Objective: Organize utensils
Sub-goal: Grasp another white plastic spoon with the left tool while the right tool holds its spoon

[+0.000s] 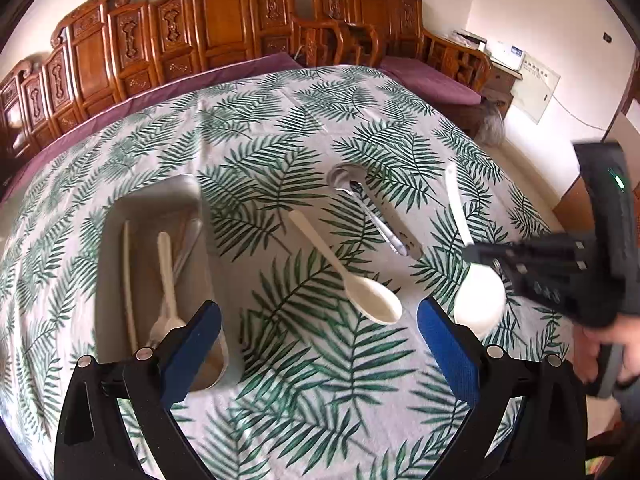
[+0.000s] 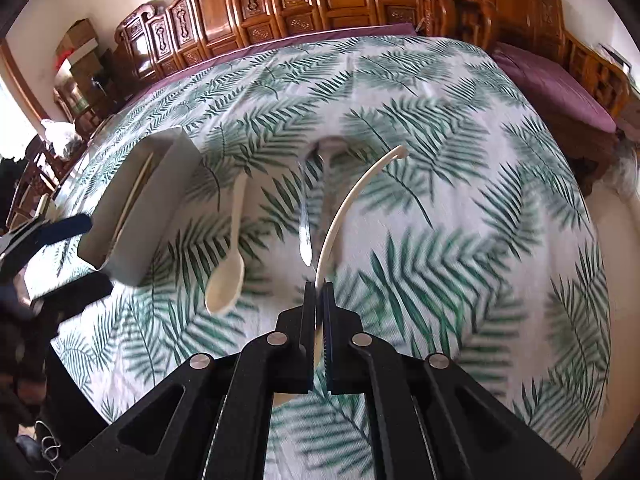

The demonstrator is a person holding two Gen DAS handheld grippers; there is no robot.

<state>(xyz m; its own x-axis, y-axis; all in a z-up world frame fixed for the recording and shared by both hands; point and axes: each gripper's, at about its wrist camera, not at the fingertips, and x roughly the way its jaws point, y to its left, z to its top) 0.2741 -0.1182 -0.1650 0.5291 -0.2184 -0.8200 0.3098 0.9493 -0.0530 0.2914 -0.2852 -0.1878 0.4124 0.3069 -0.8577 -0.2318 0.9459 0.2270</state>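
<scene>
**Lin:** Black arms of the right gripper (image 2: 319, 292) filled the bottom of its own view, jaws clenched on the white ladle (image 2: 340, 216) close to where handle meets bowl. Its handle arced up and away from the fingers, clear of the table (image 2: 500, 240).

**Wei:** So the carry was the step in hand. Where did it need to go?

**Lin:** Into the grey tray (image 1: 116, 248) on the left side of the table, which already held a small white spoon (image 1: 166, 264) and some chopsticks (image 1: 127, 280). The left gripper (image 1: 318, 340) hung released just beside the tray, nothing between its blue pads (image 1: 444, 344).

**Wei:** What would have made the carry go well?

**Lin:** I'd have kept the grip firm; a hold that near the bowl leaves a long handle free to swing. Turning the ladle lengthwise to the tray before lowering it seemed wise, since the tray looked narrow and partly filled.

**Wei:** And the rest?

**Lin:** A white spoon (image 1: 352, 276) lay loose on the leaf-print cloth between tray and ladle, so I'd have passed above it, not low across. Farther back lay a metal ladle (image 1: 374, 208), with what looked like a metal spoon (image 1: 380, 228) on top of it. Those were unsorted.

**Wei:** Could the left gripper have helped?

**Lin:** Probably by steadying the tray's wall, or by moving aside.
</scene>
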